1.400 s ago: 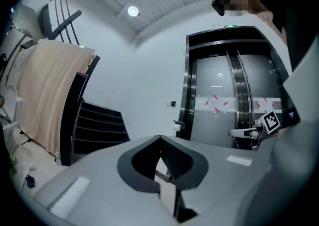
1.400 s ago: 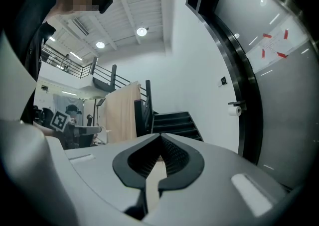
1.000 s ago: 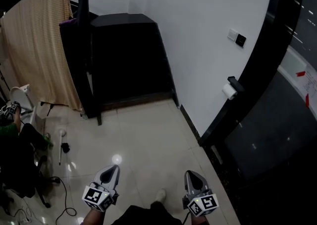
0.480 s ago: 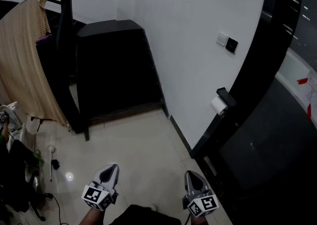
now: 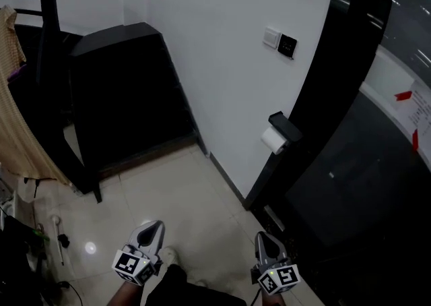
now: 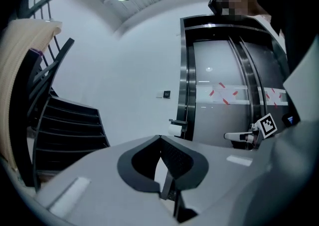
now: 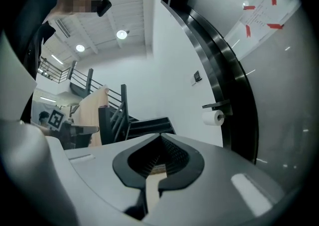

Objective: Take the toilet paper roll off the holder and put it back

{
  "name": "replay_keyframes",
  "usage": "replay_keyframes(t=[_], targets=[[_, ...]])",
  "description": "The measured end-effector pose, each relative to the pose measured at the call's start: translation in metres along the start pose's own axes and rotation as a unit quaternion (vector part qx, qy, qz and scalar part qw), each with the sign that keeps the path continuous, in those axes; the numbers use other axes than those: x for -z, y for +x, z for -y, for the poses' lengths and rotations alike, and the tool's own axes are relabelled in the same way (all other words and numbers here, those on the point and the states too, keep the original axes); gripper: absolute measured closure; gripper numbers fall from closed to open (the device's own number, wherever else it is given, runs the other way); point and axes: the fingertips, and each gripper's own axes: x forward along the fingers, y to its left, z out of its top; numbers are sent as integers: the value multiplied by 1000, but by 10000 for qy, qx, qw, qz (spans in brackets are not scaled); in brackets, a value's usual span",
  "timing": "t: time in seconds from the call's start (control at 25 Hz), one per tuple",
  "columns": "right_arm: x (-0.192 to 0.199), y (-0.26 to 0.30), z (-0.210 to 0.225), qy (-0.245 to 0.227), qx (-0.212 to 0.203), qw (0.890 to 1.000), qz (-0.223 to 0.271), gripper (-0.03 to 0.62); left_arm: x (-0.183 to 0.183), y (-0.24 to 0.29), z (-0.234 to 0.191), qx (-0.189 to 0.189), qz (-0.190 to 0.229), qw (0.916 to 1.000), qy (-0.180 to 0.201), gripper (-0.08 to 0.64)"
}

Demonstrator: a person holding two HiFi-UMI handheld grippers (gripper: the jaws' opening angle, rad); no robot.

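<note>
White wall, pale tiled floor: roll not yet reached.
Left gripper and right gripper are closed and empty. The toilet paper roll hangs on its black holder, well ahead. It is probably light and crushable, so pinch gently across the outer wraps.

Both held low and level, pointing forward, marker cubes up. The left tongs sit just left of the person's shoe, jaws pressed together, nothing between. The right tongs are well right of the shoe, jaws likewise together, empty.
</note>
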Motion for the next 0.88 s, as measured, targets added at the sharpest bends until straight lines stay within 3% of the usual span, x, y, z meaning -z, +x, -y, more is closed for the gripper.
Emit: replay_keyframes(t=[0.32,0.64,0.88], targets=[[6,44,53,59,760,9971,11,578,14,97,-33,569,-173,9982,-30,558],[-28,127,77,-97,1168,9929,181,578,-27,210,-76,1188,-43,9927,217,558],[-38,146,91,-102,1696,9851,258,578,-36,272,-97,1621,-10,9863,299,558]])
